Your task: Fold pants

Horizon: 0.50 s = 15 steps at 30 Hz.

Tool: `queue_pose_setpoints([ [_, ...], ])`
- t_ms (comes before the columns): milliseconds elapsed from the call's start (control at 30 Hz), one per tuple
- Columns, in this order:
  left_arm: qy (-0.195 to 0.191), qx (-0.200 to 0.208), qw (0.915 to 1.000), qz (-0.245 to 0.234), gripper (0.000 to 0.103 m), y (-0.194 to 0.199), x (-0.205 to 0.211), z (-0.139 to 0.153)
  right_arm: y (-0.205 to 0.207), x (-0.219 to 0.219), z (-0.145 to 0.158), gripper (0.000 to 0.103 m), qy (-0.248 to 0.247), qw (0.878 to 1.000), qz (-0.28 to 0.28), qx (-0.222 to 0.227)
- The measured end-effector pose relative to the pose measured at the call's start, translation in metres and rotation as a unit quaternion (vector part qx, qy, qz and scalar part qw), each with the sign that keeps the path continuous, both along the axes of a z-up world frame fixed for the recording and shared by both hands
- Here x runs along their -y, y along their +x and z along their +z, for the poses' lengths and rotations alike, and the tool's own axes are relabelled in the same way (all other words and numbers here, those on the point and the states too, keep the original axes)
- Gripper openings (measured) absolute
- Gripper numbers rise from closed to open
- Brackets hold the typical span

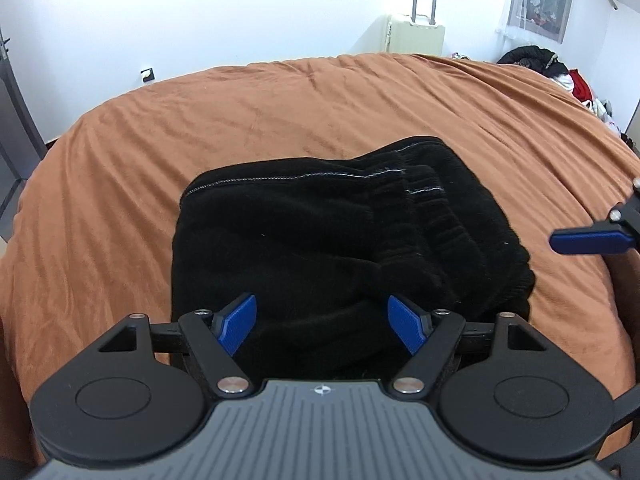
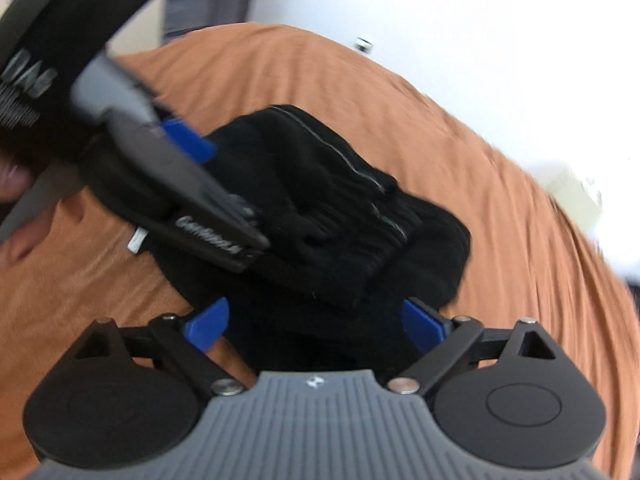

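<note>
Black pants (image 1: 320, 240) lie folded into a compact bundle on the orange bedspread (image 1: 240, 120), elastic waistband on top at the right. My left gripper (image 1: 326, 326) is open, its blue fingers spread just above the bundle's near edge, holding nothing. My right gripper (image 2: 316, 326) is open too, over the near edge of the pants (image 2: 340, 216) from another side, and empty. One blue finger of the right gripper shows at the right edge of the left wrist view (image 1: 584, 240). The left gripper's body (image 2: 168, 176) crosses the right wrist view, blurred.
The bedspread (image 2: 500, 200) covers the whole bed around the bundle. A pale suitcase (image 1: 416, 34) stands against the far wall. A pile of clothes (image 1: 560, 72) sits beyond the bed's far right corner. A hand (image 2: 12, 184) shows at the left edge.
</note>
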<state>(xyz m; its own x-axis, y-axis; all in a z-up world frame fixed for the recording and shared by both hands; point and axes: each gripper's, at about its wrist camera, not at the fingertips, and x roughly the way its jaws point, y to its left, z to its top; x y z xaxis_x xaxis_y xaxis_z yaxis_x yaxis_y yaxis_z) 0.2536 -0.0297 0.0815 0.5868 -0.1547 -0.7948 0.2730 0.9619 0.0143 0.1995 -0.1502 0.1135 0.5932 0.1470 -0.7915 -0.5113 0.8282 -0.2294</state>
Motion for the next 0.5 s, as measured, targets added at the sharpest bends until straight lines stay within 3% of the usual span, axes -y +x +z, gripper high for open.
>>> queue_pose_setpoints([
  [233,-0.006,-0.004,0.9996,0.029,0.088,-0.011,0.004,0.002,-0.002,0.025,0.008,0.096,0.05,0.988,-0.141,-0.043],
  [500,-0.009,-0.024,0.9976,0.065,0.088,-0.014,0.003,-0.006,0.003,0.016,-0.012,0.098,0.042,0.973,-0.217,-0.062],
])
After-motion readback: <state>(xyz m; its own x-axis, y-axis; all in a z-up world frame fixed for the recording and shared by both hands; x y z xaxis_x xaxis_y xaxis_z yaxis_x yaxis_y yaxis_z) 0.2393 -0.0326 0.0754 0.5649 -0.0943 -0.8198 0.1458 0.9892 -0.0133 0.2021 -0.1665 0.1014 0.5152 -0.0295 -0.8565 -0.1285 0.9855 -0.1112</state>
